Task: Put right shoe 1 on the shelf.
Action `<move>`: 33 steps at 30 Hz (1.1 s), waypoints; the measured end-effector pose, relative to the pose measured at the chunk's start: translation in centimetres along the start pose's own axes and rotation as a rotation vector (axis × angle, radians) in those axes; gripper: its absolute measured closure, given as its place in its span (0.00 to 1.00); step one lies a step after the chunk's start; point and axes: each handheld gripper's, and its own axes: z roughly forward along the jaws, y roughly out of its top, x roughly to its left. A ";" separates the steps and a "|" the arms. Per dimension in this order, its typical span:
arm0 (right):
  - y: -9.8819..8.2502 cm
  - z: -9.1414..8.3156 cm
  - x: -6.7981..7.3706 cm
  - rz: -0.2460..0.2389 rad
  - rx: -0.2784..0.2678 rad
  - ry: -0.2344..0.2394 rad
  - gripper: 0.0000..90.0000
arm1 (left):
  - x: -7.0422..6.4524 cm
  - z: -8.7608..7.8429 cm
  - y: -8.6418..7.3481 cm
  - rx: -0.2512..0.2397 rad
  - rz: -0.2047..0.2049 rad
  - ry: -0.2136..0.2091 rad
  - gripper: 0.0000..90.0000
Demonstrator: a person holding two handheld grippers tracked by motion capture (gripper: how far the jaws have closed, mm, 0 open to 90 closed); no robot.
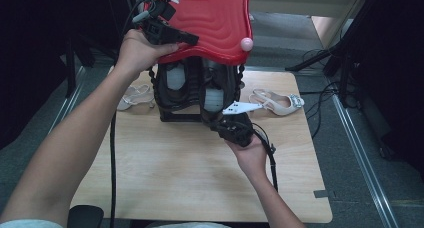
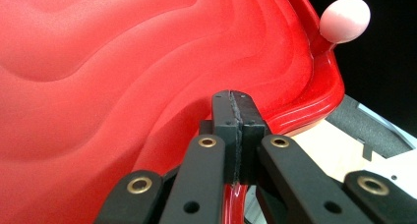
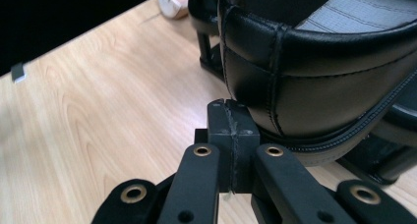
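A red wavy plastic lid [image 1: 210, 18] with a pink knob [image 1: 246, 44] is tilted up over a black rack [image 1: 175, 117] that holds two black shoes [image 1: 172, 85]. My left gripper [image 1: 192, 38] is shut on the lid's front rim. In the left gripper view the red rim [image 2: 295, 116] runs between the closed jaws of the left gripper [image 2: 231, 98], with the pink knob [image 2: 344, 18] at upper right. My right gripper [image 1: 214, 122] is shut, low at the rack's front. In the right gripper view the right gripper's [image 3: 231, 108] tips sit against the heel of a black shoe [image 3: 319, 81]; nothing visibly lies between them.
The rack stands on a light wooden table [image 1: 175, 178]. One beige slingback heel [image 1: 277, 103] lies right of the rack, another [image 1: 135, 97] left of it. Cables trail over the table front and the grey floor [image 1: 350, 153]. A tape piece [image 1: 321, 193] marks the right edge.
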 end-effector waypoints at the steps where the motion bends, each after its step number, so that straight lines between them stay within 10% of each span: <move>1: 0.1 0.2 0.0 0.005 -0.011 0.000 1.00 | 0.0 0.0 0.0 0.001 0.000 -0.001 1.00; 29: 3.6 1.2 -4.0 0.147 -0.073 -0.169 1.00 | 0.2 -0.1 0.0 0.005 -0.016 -0.013 1.00; 33: 3.0 1.1 -4.4 0.179 -0.089 -0.121 1.00 | 0.2 -0.1 0.0 0.003 -0.015 -0.012 1.00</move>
